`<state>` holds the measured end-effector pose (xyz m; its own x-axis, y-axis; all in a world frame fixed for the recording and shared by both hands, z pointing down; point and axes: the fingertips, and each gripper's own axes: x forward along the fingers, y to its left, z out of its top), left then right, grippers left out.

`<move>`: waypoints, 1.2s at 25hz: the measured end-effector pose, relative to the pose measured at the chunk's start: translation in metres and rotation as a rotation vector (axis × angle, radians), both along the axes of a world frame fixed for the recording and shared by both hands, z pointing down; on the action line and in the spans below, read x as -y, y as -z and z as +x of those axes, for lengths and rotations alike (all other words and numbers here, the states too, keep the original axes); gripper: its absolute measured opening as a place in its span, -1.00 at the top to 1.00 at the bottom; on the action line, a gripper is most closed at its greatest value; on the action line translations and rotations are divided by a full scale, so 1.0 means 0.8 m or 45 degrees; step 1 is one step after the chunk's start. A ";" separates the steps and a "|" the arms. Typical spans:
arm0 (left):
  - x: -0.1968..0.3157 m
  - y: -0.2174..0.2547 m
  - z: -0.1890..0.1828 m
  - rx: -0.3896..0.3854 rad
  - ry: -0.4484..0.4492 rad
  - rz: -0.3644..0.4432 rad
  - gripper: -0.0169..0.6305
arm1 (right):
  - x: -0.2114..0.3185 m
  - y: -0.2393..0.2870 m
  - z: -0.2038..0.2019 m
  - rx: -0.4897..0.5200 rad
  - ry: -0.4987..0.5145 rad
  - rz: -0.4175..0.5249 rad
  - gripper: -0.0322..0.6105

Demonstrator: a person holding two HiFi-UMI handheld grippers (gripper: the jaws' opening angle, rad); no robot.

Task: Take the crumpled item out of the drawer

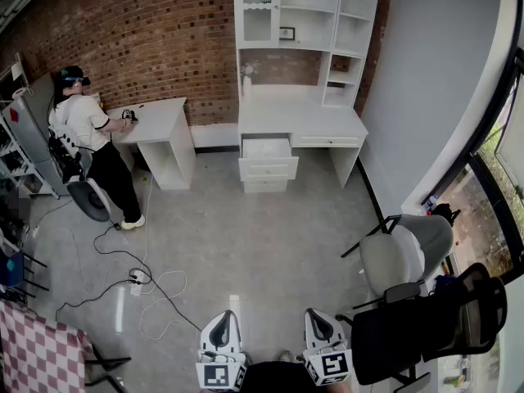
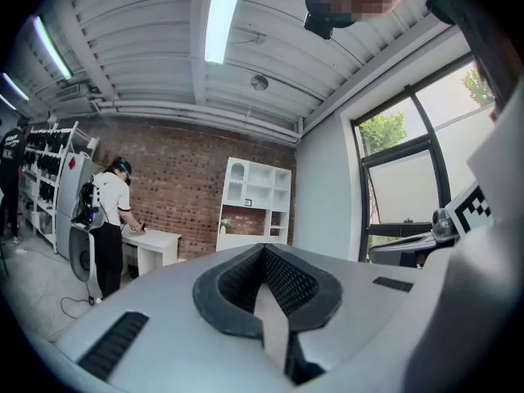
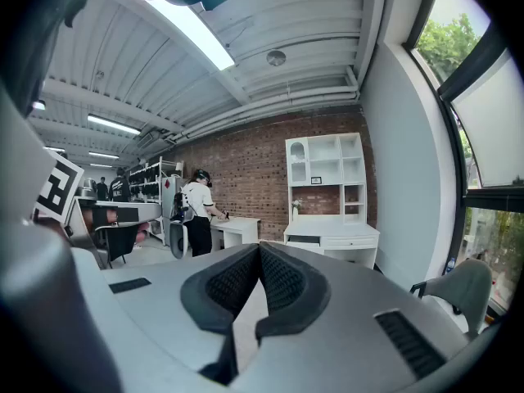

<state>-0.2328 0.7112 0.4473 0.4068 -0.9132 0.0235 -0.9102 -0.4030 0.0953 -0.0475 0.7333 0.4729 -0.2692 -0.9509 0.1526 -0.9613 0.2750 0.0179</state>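
Well back from the white desk [image 1: 327,123], left gripper [image 1: 222,324] and right gripper [image 1: 318,319] both clenched, empty; approach pending; next: reach its open drawer [image 1: 266,147], spread jaws.

**Fig. The person's two hand-held tools.**
The left tool [image 1: 222,321] and right tool [image 1: 318,318] share pale grey-white shells, black V-shaped pads [image 2: 291,282] with a ribbed texture, and dark grooved slots [image 2: 115,344]. Each bears a marker cube [image 1: 218,375] printed in black-and-white squares. Dark clothing [image 1: 278,377] shows between them.
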 end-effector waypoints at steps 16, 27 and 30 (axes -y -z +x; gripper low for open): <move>0.003 -0.001 0.050 0.043 -0.013 0.025 0.87 | 0.001 -0.007 0.040 0.040 0.048 -0.001 0.87; 0.047 -0.014 0.112 0.050 0.018 -0.013 0.87 | 0.047 -0.035 0.090 0.023 0.140 -0.038 0.87; 0.091 -0.027 0.133 0.052 -0.008 -0.023 0.87 | 0.090 -0.051 0.103 0.039 0.131 -0.064 0.87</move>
